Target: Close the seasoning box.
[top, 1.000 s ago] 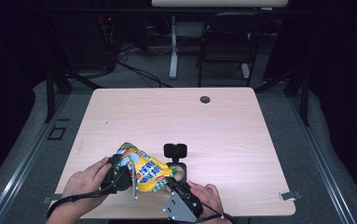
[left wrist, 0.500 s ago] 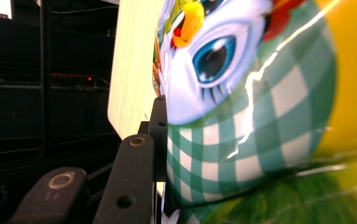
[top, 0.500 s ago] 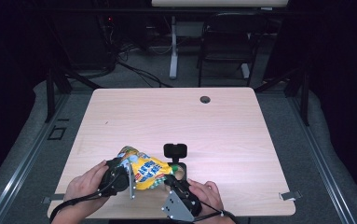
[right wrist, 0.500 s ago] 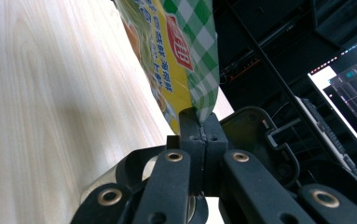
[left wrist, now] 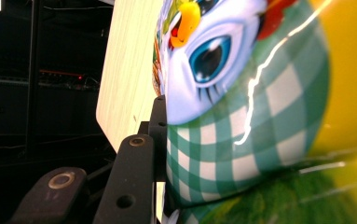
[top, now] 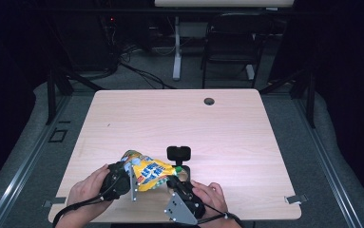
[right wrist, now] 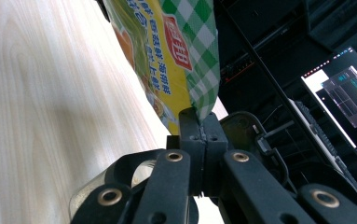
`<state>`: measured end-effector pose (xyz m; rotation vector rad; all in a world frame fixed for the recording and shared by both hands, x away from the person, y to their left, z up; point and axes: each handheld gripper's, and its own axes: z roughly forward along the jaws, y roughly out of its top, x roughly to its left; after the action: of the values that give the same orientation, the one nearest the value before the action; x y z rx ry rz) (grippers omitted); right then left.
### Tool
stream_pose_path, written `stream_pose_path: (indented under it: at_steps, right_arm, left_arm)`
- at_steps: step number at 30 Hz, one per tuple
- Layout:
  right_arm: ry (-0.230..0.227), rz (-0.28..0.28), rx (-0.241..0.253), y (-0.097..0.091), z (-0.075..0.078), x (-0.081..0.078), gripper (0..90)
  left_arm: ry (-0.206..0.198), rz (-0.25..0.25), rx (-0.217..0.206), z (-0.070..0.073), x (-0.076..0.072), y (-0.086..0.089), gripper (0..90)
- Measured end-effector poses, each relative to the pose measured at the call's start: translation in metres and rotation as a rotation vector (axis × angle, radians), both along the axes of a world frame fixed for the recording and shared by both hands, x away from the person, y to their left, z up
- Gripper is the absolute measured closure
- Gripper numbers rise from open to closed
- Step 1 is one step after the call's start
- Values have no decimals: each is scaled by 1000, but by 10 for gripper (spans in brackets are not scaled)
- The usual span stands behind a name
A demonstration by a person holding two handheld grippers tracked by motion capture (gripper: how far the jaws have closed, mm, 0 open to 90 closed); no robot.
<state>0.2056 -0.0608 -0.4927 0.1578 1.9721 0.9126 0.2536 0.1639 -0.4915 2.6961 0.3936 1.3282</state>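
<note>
A yellow snack bag point(top: 150, 173) with a green checked edge is held between both grippers just above the table's near edge. My left gripper point(top: 133, 176) clamps its left end; in the left gripper view one black finger point(left wrist: 159, 126) presses against the puffed bag point(left wrist: 241, 116), and the other finger is hidden behind it. My right gripper point(top: 173, 182) pinches the bag's right end. In the right gripper view its jaws meet point(right wrist: 199, 122) on the sealed checked corner of the bag point(right wrist: 185, 56).
A small black object point(top: 178, 153) stands on the light wooden table point(top: 170, 118) just beyond the bag. A dark round hole point(top: 209, 101) sits near the far edge. Chairs and cables lie past the table.
The left hand and the bag have shifted slightly toward the near edge. The right gripper has stayed in place, and both grips are unchanged.
</note>
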Motion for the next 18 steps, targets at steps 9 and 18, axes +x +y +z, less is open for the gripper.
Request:
stream_pose_path:
  at_steps: [9,18]
  right_arm:
    - [-1,3,2,-2,7,1,900]
    - [-9,8,8,-1,11,1,900]
  left_arm:
    - [-3,-1,-36,0,0,0,721]
    - [7,6,-86,-2,0,3,721]
